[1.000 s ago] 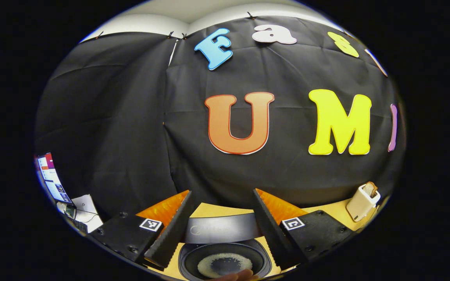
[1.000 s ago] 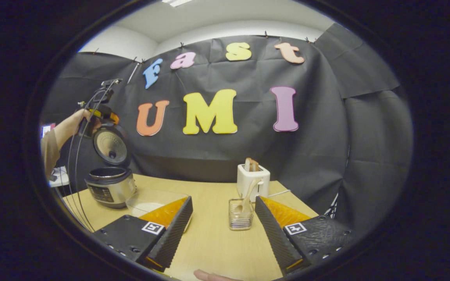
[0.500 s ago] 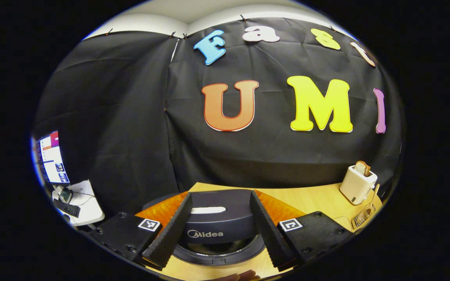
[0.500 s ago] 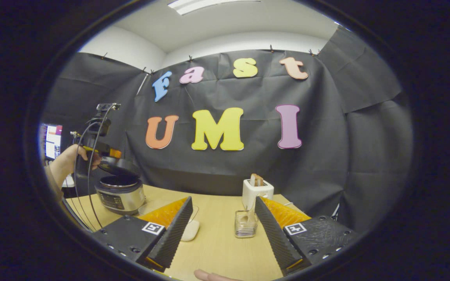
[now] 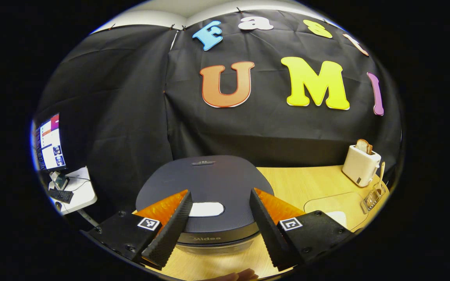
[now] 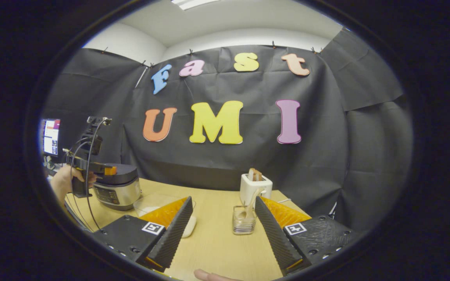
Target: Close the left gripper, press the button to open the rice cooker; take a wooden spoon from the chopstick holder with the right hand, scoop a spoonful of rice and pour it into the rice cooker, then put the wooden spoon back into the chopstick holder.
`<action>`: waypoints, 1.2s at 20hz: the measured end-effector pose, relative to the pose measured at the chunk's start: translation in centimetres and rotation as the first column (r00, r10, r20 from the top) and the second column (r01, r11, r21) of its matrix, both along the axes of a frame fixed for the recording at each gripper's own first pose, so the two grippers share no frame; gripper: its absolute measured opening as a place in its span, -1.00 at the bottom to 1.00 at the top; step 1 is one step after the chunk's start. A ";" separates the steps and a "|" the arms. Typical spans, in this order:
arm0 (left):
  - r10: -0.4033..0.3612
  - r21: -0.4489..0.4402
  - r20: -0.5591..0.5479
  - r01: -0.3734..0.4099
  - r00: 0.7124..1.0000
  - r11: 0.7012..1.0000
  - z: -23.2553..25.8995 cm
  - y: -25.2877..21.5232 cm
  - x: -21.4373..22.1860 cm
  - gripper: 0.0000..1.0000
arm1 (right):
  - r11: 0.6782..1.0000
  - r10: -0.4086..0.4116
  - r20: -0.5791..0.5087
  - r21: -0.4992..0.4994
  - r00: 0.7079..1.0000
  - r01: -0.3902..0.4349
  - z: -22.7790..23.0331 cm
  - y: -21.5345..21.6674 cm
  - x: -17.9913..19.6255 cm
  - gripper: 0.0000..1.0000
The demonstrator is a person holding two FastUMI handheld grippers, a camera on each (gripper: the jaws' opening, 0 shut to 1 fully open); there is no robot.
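Rice cooker, lid down, sits just beyond the spread left gripper; right gripper released before chopstick holder.

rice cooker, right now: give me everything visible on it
The rice cooker stands upright on the wooden table's left end, beside a clear container. Its dark rounded lid is down, with a pale oval button near the front edge; below is a shiny metal body with a dark control panel. The left gripper hovers open over the lid's front.
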State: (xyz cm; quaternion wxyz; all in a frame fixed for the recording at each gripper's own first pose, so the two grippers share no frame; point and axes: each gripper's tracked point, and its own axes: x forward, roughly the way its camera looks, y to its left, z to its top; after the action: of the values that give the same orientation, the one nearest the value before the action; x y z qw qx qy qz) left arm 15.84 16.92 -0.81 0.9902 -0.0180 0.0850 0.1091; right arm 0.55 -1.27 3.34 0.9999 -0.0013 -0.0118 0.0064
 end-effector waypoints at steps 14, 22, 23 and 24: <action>-0.005 0.049 0.159 -0.003 0.987 0.999 -0.6 -0.5 -0.1 0.89 | 1.000 -0.013 0.003 -0.013 1.000 0.013 -0.1 -0.1 0.1 0.94; -0.022 0.066 0.090 0.016 0.996 0.998 0.7 -3.5 -3.6 0.89 | 0.999 -0.035 -0.001 -0.004 0.999 0.035 -0.2 -0.8 0.3 0.94; -0.019 0.063 0.105 0.012 0.994 0.998 1.2 -3.9 -4.7 0.89 | 0.999 -0.035 -0.001 -0.005 0.999 0.035 -0.2 -0.8 0.2 0.94; -0.035 0.053 0.127 0.028 0.991 0.998 2.0 -4.8 -5.7 0.89 | 0.999 -0.037 -0.002 -0.005 0.999 0.037 -0.2 -0.9 0.3 0.94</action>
State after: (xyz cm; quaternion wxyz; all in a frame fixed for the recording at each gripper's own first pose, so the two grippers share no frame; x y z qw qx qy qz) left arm 10.10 12.14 1.21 0.9954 0.0015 0.0187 0.0943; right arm 0.85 -2.12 3.13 0.9999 -0.0041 -0.0106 -0.0119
